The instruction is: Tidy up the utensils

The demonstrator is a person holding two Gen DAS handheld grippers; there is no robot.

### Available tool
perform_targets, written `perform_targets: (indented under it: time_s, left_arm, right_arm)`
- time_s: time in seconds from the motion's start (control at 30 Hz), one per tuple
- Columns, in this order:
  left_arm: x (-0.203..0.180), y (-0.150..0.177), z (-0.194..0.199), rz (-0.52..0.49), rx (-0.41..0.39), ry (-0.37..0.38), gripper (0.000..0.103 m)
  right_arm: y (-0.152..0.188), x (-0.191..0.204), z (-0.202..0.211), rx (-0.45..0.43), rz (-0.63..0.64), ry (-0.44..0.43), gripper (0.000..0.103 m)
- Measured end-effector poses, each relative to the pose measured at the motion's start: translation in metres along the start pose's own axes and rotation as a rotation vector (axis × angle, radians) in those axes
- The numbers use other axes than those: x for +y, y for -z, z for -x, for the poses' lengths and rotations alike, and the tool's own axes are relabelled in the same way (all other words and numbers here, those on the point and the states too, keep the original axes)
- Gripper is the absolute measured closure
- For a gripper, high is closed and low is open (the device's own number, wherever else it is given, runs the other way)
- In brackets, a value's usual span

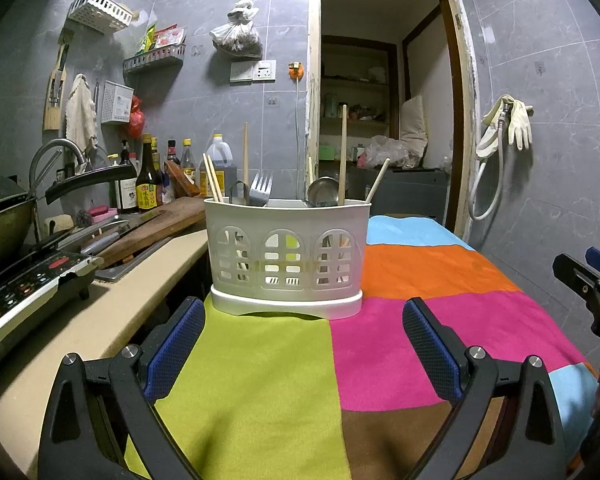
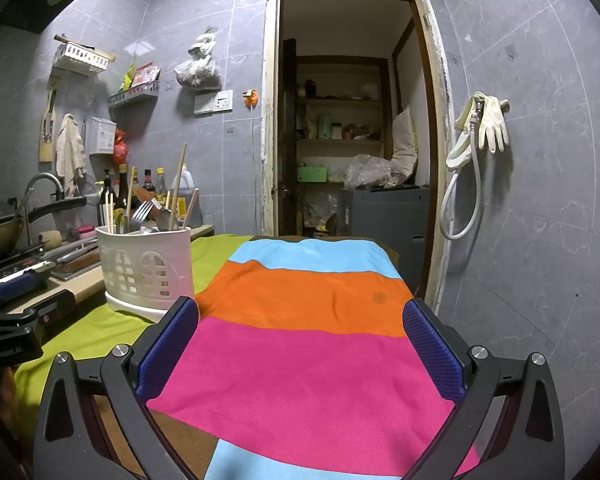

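A white plastic utensil caddy point(image 1: 286, 258) stands on a multicoloured cloth point(image 1: 420, 320). It holds wooden chopsticks point(image 1: 212, 178), a metal fork point(image 1: 260, 190), a metal ladle point(image 1: 322, 192) and a long wooden handle point(image 1: 342, 152). My left gripper point(image 1: 302, 344) is open and empty, a short way in front of the caddy. My right gripper point(image 2: 300, 348) is open and empty over the pink stripe, with the caddy point(image 2: 146, 268) to its front left. The right gripper's tip point(image 1: 588, 280) shows at the right edge of the left wrist view.
A counter point(image 1: 112, 312) on the left holds an induction cooker point(image 1: 28, 284), a wok point(image 1: 0, 220), a cutting board with knives point(image 1: 148, 226) and several sauce bottles point(image 1: 148, 178). A doorway point(image 2: 348, 140) opens behind the table. Gloves and a hose point(image 2: 480, 132) hang on the right wall.
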State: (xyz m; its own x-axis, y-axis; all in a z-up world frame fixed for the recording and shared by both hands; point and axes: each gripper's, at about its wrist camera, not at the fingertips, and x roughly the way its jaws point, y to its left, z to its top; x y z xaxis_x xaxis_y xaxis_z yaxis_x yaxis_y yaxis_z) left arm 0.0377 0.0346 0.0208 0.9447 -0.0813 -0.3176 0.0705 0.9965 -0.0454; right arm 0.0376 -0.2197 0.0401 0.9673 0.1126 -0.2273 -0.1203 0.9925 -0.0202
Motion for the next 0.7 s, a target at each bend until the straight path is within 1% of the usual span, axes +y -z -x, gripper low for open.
perform_targets:
  time_s: [0.7]
  left_arm:
    - [0.0014,0.0047,-0.0001,0.002,0.010,0.002,0.006]
  right_arm:
    - [0.0006,0.0000,-0.0007,0.000,0.002,-0.001,0.000]
